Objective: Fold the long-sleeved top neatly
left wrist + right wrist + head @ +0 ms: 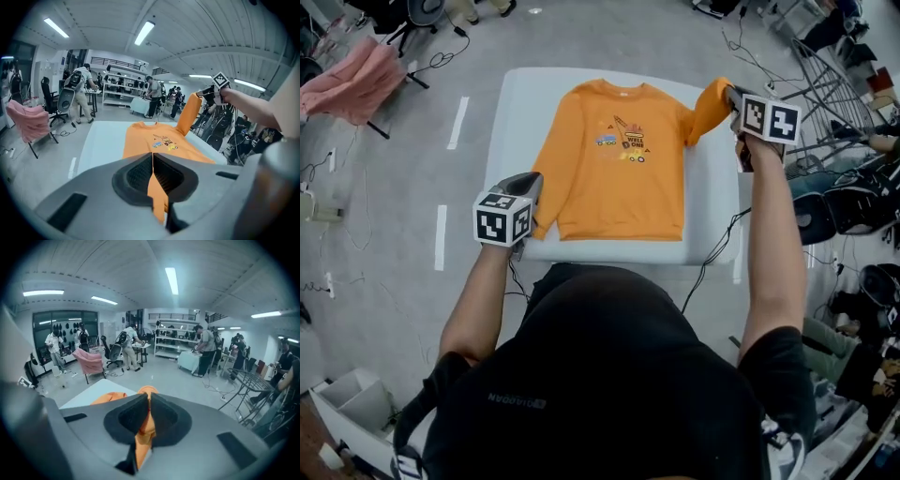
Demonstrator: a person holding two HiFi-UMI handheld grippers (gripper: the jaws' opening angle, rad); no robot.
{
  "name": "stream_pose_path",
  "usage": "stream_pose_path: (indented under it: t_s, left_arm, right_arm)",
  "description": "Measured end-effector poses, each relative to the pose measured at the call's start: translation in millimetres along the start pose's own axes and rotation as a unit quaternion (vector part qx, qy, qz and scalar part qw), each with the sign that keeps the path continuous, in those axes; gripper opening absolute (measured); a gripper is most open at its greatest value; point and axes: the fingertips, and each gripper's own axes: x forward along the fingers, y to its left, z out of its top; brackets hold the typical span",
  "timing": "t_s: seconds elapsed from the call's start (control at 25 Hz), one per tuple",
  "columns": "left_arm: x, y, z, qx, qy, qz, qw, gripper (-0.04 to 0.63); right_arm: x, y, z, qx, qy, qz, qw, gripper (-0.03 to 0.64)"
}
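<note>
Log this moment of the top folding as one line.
left gripper: shut on left-side sleeve | right gripper: shut on right-side sleeve, held high | orange top: body flat on white table, print up

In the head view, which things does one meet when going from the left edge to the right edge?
pink cloth → white floor stripes → left gripper → orange long-sleeved top → right gripper → wire rack

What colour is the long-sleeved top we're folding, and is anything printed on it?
The top is orange, with a small chest print; head view shows it best.
</note>
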Motion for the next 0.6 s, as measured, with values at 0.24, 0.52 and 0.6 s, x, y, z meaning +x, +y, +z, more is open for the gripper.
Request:
stream_pose_path:
  t_s: [0.24, 0.52, 0.6]
  left_arm:
    - [-9, 30, -7, -0.007, 0.010, -0.015, 0.9998, 0.008]
    - [-10, 64, -23, -0.013, 0.030, -0.012, 0.9994, 0.009]
    - [-14, 68, -29, -0.019, 0.032, -0.008, 0.9993, 0.009]
  right_arm:
    - [53, 95, 0, -0.011, 0.045, 0.063, 0.997, 0.021]
    - [130, 161, -41, -0.065, 0.122, 0.065, 0.988, 0.021]
    - [148, 178, -54, -0.069, 0.141, 0.072, 0.985, 0.023]
